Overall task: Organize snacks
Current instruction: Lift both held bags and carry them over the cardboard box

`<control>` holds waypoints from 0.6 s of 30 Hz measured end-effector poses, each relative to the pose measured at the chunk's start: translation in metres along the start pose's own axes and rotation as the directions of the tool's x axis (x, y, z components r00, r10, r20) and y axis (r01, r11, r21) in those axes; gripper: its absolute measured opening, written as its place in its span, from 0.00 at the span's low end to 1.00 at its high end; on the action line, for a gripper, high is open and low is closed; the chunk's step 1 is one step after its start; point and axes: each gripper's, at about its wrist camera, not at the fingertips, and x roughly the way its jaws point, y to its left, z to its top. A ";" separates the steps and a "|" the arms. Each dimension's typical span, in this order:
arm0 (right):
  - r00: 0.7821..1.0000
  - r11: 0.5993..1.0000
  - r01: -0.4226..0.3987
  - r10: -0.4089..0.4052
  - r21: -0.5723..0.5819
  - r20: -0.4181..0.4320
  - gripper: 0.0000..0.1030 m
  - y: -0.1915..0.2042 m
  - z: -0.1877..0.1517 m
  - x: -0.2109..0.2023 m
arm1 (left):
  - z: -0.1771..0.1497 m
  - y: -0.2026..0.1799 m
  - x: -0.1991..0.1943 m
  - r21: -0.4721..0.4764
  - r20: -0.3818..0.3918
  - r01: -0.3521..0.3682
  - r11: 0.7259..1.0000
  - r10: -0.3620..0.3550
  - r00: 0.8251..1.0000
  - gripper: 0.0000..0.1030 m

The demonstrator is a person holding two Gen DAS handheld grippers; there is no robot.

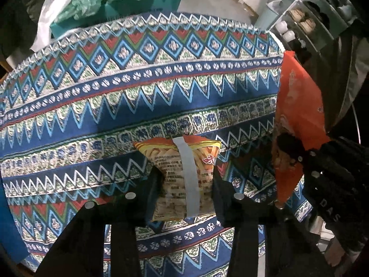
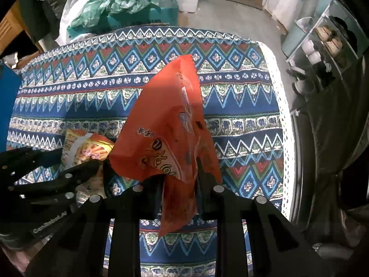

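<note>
My left gripper (image 1: 188,180) is shut on a small yellow-orange snack packet (image 1: 182,173) with a pale strip down its middle, held just above the patterned tablecloth (image 1: 115,106). My right gripper (image 2: 178,177) is shut on a large red-orange snack bag (image 2: 166,124) that stands up above the cloth. In the left wrist view the red bag (image 1: 297,106) and the right gripper (image 1: 290,150) are at the right. In the right wrist view the yellow packet (image 2: 85,149) and the left gripper (image 2: 76,168) are at the lower left.
The cloth-covered table (image 2: 282,120) has a white perforated edge on the right. Behind it lie a white plastic bag with green wrapping (image 2: 108,4) and a teal box (image 2: 150,16). A shelf rack with jars (image 2: 322,46) stands at the right. A blue panel (image 2: 9,106) is at the left.
</note>
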 end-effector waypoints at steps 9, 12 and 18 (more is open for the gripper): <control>0.999 1.000 -0.019 0.019 0.000 0.040 0.21 0.011 0.008 -0.018 | 0.004 0.018 -0.043 0.014 0.091 -0.043 0.999 0.042 0.995 0.40; 0.998 1.000 -0.031 0.031 -0.007 0.058 0.21 0.016 0.012 -0.026 | 0.002 0.026 -0.058 0.011 0.119 -0.060 0.998 0.058 0.991 0.40; 0.993 0.998 -0.058 0.060 -0.030 0.097 0.21 0.033 0.021 -0.044 | 0.004 0.037 -0.077 -0.007 0.163 -0.084 0.996 0.084 0.983 0.40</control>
